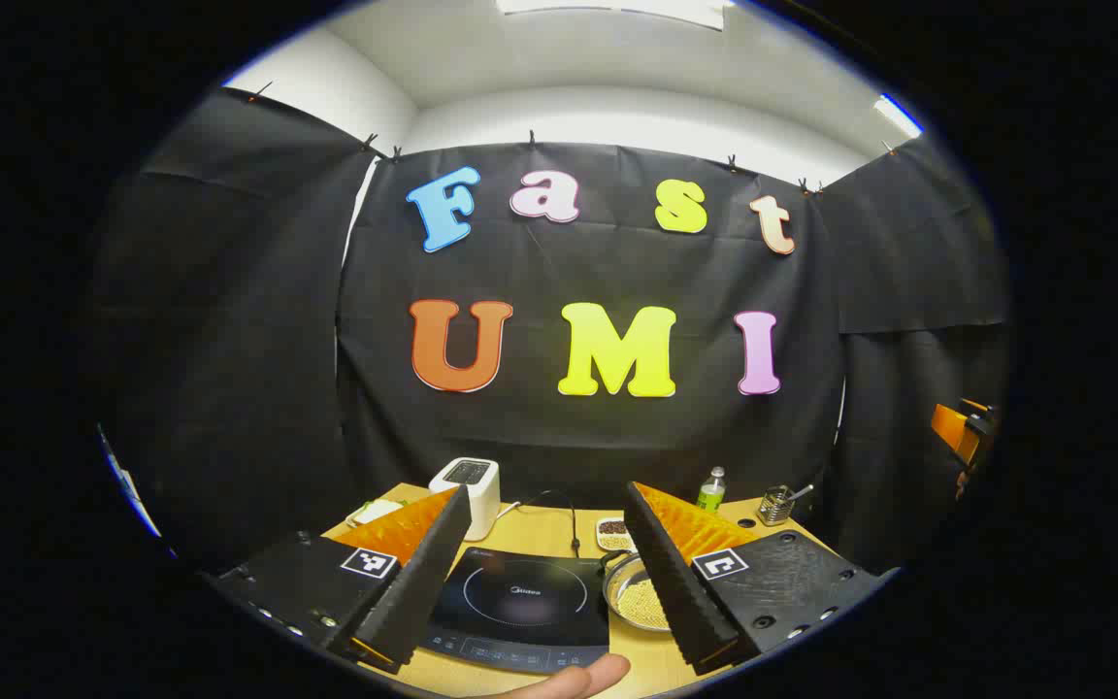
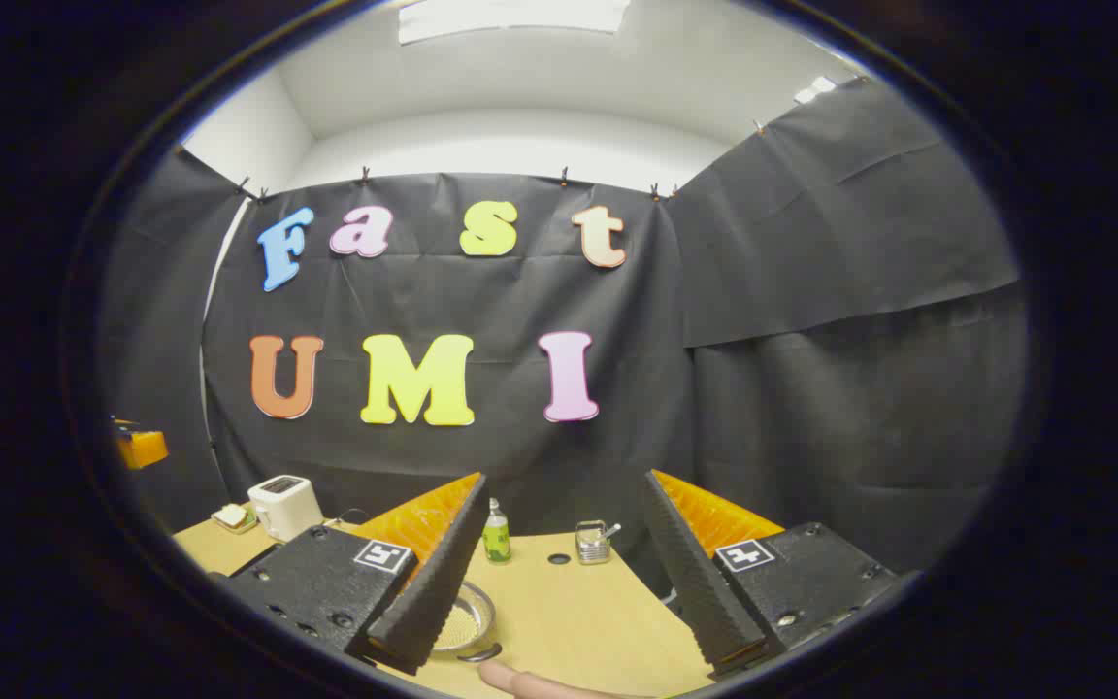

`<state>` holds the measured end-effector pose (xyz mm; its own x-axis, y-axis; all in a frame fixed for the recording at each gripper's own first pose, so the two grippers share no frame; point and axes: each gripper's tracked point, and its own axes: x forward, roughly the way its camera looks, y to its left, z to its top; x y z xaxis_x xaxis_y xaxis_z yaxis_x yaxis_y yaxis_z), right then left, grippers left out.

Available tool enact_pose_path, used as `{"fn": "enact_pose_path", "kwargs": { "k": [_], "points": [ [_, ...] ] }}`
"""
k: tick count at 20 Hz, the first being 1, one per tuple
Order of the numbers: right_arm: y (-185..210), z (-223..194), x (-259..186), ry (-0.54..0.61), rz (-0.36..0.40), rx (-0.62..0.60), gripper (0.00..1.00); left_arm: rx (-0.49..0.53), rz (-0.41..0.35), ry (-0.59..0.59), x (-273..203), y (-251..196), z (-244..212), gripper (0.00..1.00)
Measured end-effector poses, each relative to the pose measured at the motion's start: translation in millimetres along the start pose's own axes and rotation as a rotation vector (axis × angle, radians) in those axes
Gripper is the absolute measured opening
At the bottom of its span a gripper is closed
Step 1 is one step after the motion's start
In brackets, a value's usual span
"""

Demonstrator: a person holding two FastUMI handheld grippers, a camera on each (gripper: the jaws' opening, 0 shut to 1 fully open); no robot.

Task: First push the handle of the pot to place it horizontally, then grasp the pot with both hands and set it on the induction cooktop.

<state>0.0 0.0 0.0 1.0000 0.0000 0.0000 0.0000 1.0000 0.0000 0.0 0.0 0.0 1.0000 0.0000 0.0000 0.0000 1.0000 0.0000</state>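
Left gripper view: left gripper (image 1: pixel 544 568) held high above the near edge of the light wooden desk (image 1: pixel 559 534), jaws spread wide and gripping nothing. Between its 2 fingers, a flat black induction cooktop (image 1: pixel 520 607) near the desk's front edge, and just beside it toward the desk's right side a round shallow steel pot (image 1: pixel 639 594) with a pale grainy filling, partly hidden behind the right-hand finger. Thin dark handle at the pot's far rim, toward the back edge, too small to tell its exact lie. Farther back: a white toaster (image 1: pixel 470 490), a small white dish of dark bits (image 1: pixel 613 532), a green-labelled bottle (image 1: pixel 711 488), a wire utensil holder (image 1: pixel 776 505). Right gripper view: right gripper (image 2: pixel 559 578) likewise released and empty, well above the desk, the pot's rim (image 2: pixel 467 621) peeking beside its left-hand finger, a fingertip (image 2: pixel 530 682) at the bottom. Judging by this, nothing begun; handle push still to do. To do it well: lower 1 gripper beside the pot, close the jaws or use 1 finger as a pusher, press near the handle's tip, sweep slowly until it lies level. Keep the pot from sliding or tipping its contents; brace with the other gripper if needed.
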Motion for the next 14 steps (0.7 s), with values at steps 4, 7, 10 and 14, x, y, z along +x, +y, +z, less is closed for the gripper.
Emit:
{"fn": "enact_pose_path", "kwargs": {
  "k": [4, 7, 10, 14],
  "points": [
    [-2, 5, -2, -0.010, 0.003, -0.003, 0.96, 0.022, -0.011, -0.018, -3, -5, 5, 0.94],
    [0, 5, -3, -0.011, 0.011, 0.000, 0.96, 0.014, -0.024, -0.035, -8, -10, 10, 0.94],
    [-2, 5, -3, -0.012, 0.010, 0.002, 0.96, 0.024, -0.019, -0.064, -10, -6, 17, 0.94],
    [0, 3, -1, -0.012, 0.017, -0.001, 0.96, 0.027, -0.021, -0.079, -12, -4, 19, 0.94]
  ]
}}
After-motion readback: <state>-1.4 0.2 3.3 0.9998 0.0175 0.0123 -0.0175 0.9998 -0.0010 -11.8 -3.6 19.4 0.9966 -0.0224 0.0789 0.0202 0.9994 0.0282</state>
